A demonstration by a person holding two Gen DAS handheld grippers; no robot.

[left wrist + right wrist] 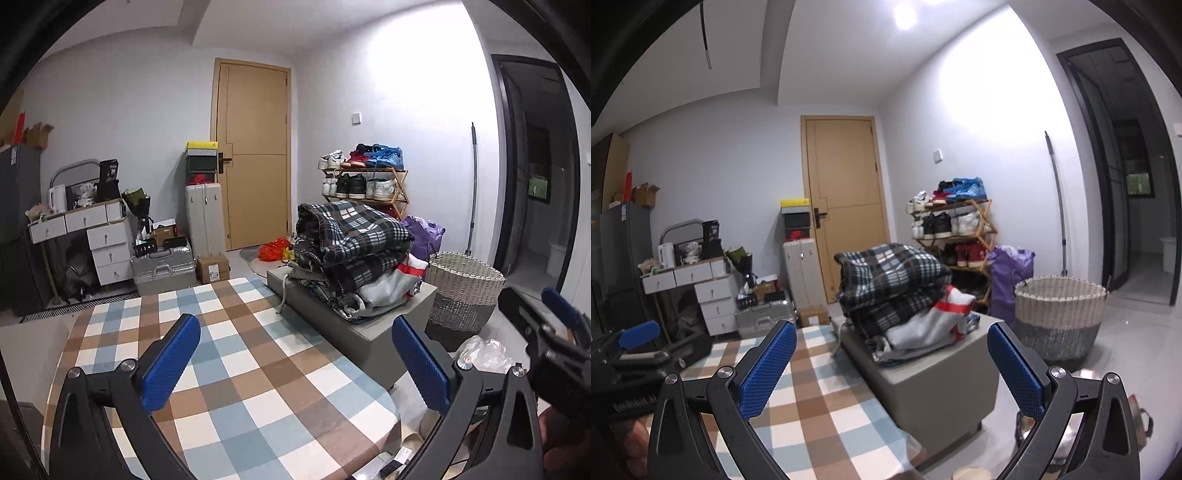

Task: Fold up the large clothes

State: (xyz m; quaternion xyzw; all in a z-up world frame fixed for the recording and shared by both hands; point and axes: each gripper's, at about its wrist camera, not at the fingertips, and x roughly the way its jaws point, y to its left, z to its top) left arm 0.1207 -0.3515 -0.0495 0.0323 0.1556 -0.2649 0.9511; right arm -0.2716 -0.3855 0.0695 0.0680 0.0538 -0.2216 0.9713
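Observation:
A pile of folded clothes lies on a grey ottoman, topped by a dark plaid garment above a grey and red-white one. A table with a checked cloth lies below both grippers. My left gripper is open and empty above the cloth, short of the pile. My right gripper is open and empty, held in front of the ottoman. The right gripper also shows at the right edge of the left wrist view.
A woven laundry basket stands right of the ottoman, with a purple bag and a shoe rack behind. White drawers, suitcases and a wooden door line the far wall.

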